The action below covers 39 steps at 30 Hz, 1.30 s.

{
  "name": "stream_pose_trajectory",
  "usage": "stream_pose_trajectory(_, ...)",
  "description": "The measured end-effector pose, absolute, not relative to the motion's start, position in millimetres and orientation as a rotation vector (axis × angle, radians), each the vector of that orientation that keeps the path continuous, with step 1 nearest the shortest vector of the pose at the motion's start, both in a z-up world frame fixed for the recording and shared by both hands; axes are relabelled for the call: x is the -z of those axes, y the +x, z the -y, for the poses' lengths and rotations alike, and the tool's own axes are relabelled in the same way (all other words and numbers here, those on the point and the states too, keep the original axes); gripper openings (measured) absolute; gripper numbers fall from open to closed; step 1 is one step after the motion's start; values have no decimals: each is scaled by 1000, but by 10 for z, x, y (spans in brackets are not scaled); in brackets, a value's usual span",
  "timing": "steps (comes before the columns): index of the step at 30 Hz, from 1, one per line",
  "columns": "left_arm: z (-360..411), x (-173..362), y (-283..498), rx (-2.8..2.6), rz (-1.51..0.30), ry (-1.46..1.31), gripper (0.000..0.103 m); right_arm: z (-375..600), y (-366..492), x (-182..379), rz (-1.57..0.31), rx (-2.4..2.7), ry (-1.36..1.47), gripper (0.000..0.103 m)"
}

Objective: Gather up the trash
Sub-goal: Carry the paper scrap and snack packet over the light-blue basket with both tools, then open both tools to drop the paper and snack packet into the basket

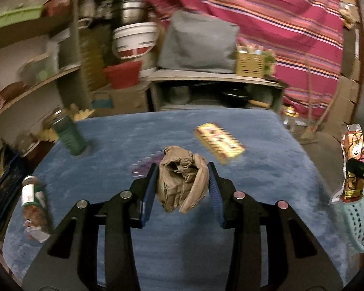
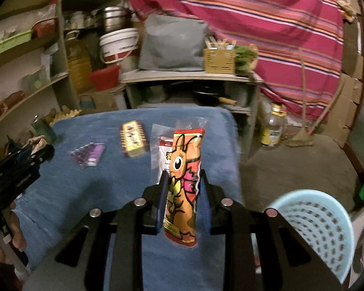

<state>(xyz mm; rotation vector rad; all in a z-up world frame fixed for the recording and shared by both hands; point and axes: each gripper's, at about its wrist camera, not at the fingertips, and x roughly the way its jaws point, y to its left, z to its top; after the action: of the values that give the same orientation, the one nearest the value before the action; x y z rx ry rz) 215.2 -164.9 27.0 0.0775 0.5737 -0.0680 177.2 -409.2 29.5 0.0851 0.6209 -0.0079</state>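
Left wrist view: the left gripper (image 1: 184,181) has its jaws closed on a crumpled brown paper wad (image 1: 182,178), lifted above the blue counter (image 1: 109,150); it looks light, soft and crushable.

Right wrist view: the right gripper (image 2: 183,198) has its jaws pinched on an orange snack wrapper (image 2: 183,184), probably thin and slippery, left of the pale blue basket (image 2: 320,228).

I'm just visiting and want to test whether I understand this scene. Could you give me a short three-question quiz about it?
1. True or false: the left gripper is empty.
2. What does the right gripper hold? A) a jar B) an orange snack wrapper C) a purple packet
3. Fill in: the light blue perforated ______ stands off the table's right edge, beside the blue cloth.

Key:
1. False. It is shut on a crumpled brown paper bag.
2. B. The orange snack wrapper with a cartoon animal stands upright between the jaws. The purple packet and yellow box lie on the cloth.
3. basket
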Motion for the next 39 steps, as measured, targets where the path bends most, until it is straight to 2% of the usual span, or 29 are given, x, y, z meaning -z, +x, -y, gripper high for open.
stream_pose_trajectory(12,3256,-216,1725,345,-485,173,40,5376,1067,-260,-610,234,141,25)
stream_pose_trajectory(19,4074,65,1536,522,-529,196,40,5946,801,-42,-642,324,205,25)
stream_pose_trajectory(25,4452,279,1541,590,-592,204,41,6105,761,114,-672,345,226,25)
stream_pose_trajectory(26,4484,295,1539,596,-598,205,42,6105,760,133,-674,346,229,25)
stream_pose_trajectory(27,4507,298,1542,604,-602,208,50,6119,754,148,-677,348,230,25)
stream_pose_trajectory(28,4495,287,1542,605,-598,211,63,6129,741,157,-679,349,231,25)
stream_pose_trajectory(30,4434,223,1528,575,-559,208,78,6133,733,174,-682,352,231,25)
stream_pose_trajectory(33,4340,115,1533,568,-546,192,85,6121,739,195,-688,350,230,25)
stream_pose_trajectory(36,4171,-28,1533,537,-514,166,97,6053,800,213,-697,345,218,25)
stream_pose_trajectory(39,3946,-148,1493,494,-465,176,98,5969,874,258,-708,341,203,25)
